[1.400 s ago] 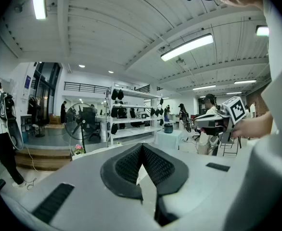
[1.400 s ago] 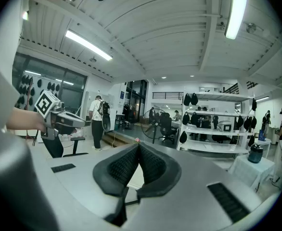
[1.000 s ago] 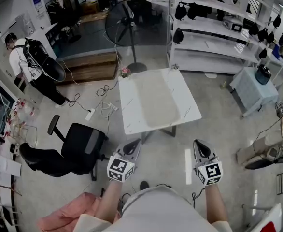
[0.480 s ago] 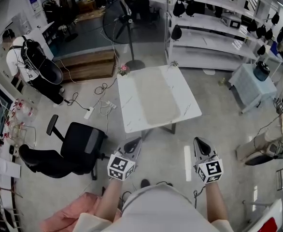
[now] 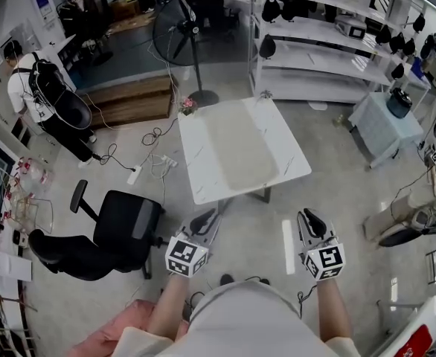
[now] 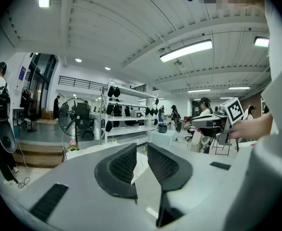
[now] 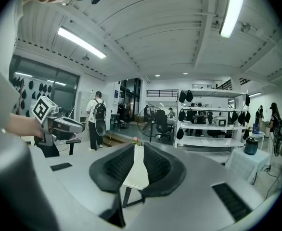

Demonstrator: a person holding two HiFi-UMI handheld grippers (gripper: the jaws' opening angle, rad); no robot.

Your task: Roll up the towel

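A pale beige towel (image 5: pixel 236 149) lies flat along the middle of a white marble-look table (image 5: pixel 197 171), a step ahead of me. My left gripper (image 5: pixel 205 218) (image 6: pixel 142 150) and right gripper (image 5: pixel 312 217) (image 7: pixel 139 150) hang side by side in the air short of the table's near edge, pointing toward it. The jaws of both have just been opening; they stand a little apart with nothing between them. In the right gripper view the table's near edge (image 7: pixel 134 177) shows through the gap.
A black office chair (image 5: pixel 121 225) stands left of me, with cables (image 5: pixel 155 162) on the floor behind it. A standing fan (image 5: pixel 179 28) and white shelves (image 5: pixel 329 58) lie beyond the table. A person with a backpack (image 5: pixel 36 95) stands far left. A covered side table (image 5: pixel 385 125) is right.
Both grippers have edged slightly forward toward the table, which sits a little nearer in the head view. The towel has not moved.
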